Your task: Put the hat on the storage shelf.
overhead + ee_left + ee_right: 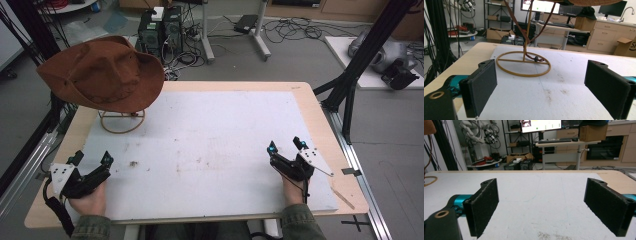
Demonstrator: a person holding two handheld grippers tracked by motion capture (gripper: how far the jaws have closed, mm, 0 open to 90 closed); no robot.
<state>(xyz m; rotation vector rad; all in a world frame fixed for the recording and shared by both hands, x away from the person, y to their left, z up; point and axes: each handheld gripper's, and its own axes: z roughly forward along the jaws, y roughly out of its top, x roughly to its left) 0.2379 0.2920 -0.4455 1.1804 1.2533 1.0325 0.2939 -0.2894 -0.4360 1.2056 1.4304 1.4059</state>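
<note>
Both tools rest near the front of the bench (320, 130), and both are spread wide, holding nothing. The left tool (91, 159) is on the same side as the hat (102, 73). The right tool (286, 145) is far off to the side. The hat sits on a thin stand (121, 121) farther back, straight ahead of the left tool, so I think the left hand reaches it first.

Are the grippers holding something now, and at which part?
Nothing is held: the left gripper and right gripper have open, empty jaws.
</note>
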